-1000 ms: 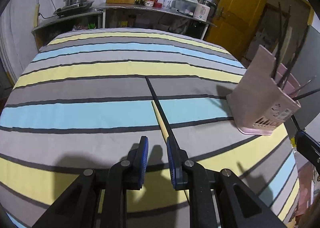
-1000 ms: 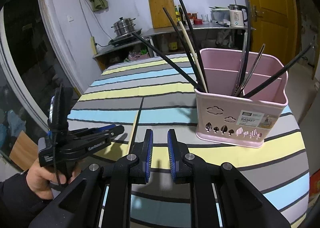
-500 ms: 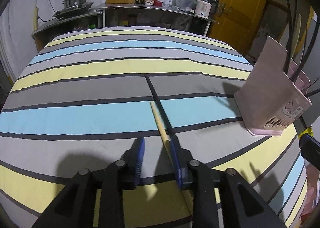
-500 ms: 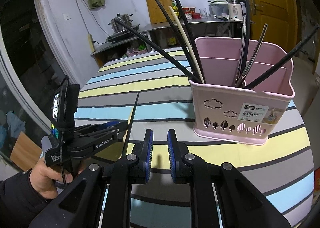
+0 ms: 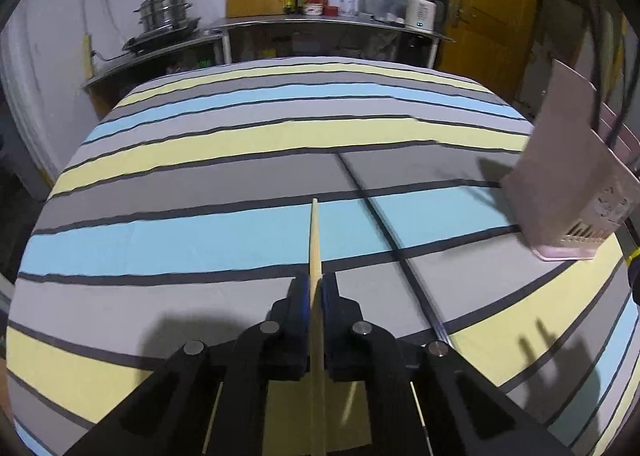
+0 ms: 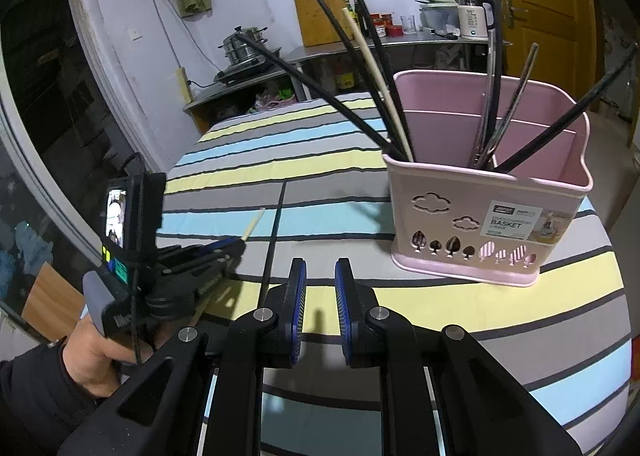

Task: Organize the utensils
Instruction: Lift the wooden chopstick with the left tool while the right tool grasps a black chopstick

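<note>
Where the striped cloth (image 5: 200, 240) lies smooth over the table, the left gripper (image 5: 315, 288) is clenched on a pale wooden chopstick (image 5: 315, 240), its slim tapered shaft pointing forward between the blue ribbed pads. A thin black chopstick (image 5: 384, 224) lies flat just beside it on the cloth. The right gripper (image 6: 320, 292) hangs released, with nothing between its pads. The pink plastic basket (image 6: 480, 216), pierced with cloud and tree cutouts, stands to the right, holding dark, pale and metal chopsticks.
</note>
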Action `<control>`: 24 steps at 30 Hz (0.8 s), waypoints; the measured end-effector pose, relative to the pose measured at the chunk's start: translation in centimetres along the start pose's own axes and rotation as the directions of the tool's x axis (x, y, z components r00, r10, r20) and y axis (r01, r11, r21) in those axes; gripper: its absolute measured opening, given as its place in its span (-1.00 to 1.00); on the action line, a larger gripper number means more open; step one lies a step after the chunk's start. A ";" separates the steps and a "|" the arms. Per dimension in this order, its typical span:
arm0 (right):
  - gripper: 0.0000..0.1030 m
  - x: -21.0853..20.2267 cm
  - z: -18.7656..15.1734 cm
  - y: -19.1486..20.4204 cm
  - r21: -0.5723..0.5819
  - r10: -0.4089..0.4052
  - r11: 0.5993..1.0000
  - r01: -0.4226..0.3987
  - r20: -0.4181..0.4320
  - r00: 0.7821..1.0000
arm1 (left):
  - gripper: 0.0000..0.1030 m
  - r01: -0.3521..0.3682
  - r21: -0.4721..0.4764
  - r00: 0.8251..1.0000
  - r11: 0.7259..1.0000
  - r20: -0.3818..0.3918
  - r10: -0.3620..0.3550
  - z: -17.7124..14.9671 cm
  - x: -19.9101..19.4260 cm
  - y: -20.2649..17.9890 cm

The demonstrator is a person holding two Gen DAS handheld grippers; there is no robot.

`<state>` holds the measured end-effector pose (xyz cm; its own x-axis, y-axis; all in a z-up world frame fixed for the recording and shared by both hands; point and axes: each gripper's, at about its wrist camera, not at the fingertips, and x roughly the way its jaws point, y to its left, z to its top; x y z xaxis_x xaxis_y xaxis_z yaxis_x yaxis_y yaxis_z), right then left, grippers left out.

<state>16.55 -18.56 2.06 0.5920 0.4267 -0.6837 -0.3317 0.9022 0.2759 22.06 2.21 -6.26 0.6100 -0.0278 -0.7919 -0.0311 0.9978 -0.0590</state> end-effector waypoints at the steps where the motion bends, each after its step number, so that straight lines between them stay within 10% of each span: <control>1: -0.71 0.2 0.0 0.2 -0.002 0.004 1.000 -0.004 -0.004 1.000 | -0.88 0.010 -0.016 1.000 1.000 -0.001 -0.010 -0.1 -0.1 0.8; 15: -0.71 7.1 0.1 3.7 -0.079 0.050 0.995 -0.058 -0.111 0.993 | -0.88 0.076 -0.161 0.997 0.984 -0.008 -0.079 -0.9 -1.3 9.1; 24: -0.71 11.9 1.8 4.9 -0.112 0.026 0.993 -0.044 -0.153 0.988 | -0.84 0.053 -0.074 0.998 0.996 -0.034 -0.056 1.1 0.2 8.6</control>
<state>23.31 -8.97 -3.48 0.4634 0.4353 -0.7719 -0.4375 0.8698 0.2279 22.83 10.81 -6.24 0.5833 -0.0857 -0.8077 -0.0569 0.9877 -0.1459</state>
